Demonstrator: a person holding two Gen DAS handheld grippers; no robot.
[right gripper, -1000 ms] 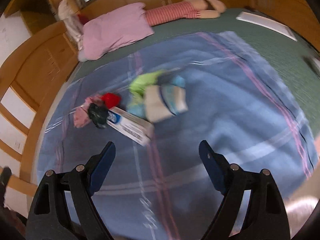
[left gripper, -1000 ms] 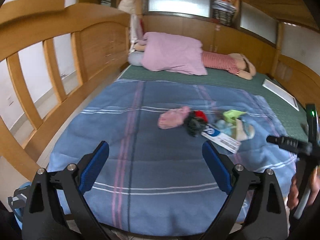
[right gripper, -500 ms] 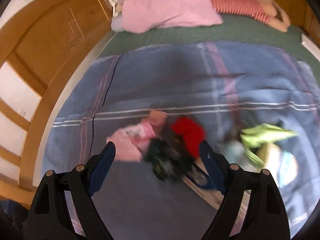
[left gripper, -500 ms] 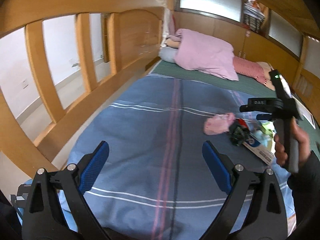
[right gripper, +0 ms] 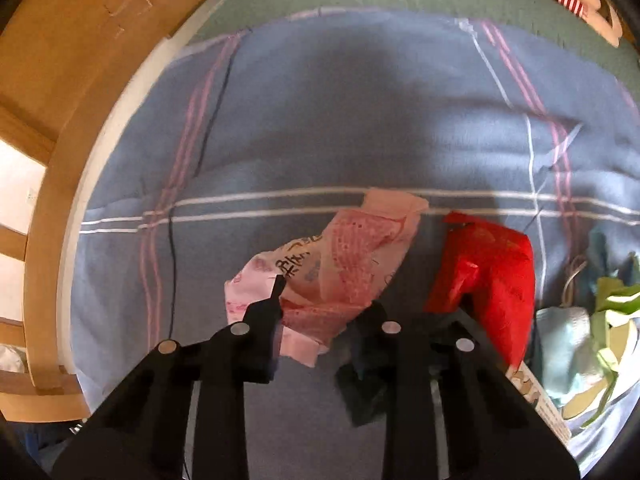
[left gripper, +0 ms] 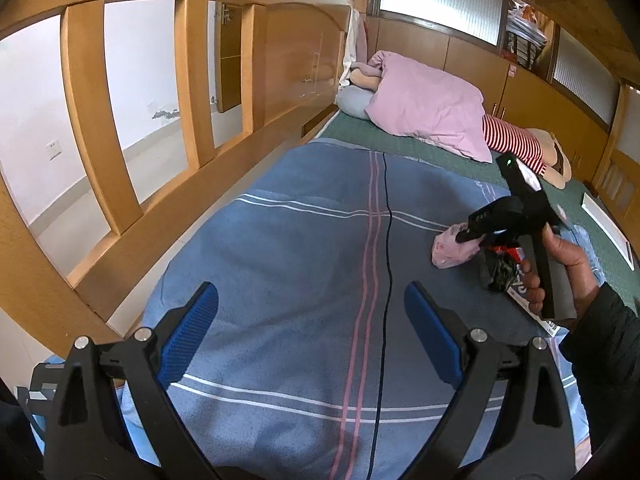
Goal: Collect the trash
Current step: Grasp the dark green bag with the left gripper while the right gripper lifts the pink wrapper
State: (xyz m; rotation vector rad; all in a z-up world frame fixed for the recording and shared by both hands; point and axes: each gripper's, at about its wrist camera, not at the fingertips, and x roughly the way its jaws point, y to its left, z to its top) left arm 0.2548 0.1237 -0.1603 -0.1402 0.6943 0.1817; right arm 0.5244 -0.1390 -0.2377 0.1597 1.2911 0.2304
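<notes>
So there's a blue striped woven blanket (left gripper: 304, 248) over a green mattress (left gripper: 400, 136), a big pink pillow (left gripper: 432, 108) up top, and a slatted wooden bed rail (left gripper: 192, 80) alongside.

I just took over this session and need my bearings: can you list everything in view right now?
pink wrapper: 1, pink and white with print, on the blanket, between the right jaws
red wrapper: 1, red, just right of the pink one
black bag: 1, black, crumpled, beside the pink wrapper
printed box: 1, white, partly under the pile
green and light-blue scraps: several, right edge of the pile
blanket: 1, blue with pink and white stripes, covers the bed
pillow: 1, pink, bed head
striped doll: 1, red-white, beside the pillow
bed rail: 1, wooden, left side
left gripper: open, above bare blanket
right gripper: closing around the pink wrapper; grip unclear
</notes>
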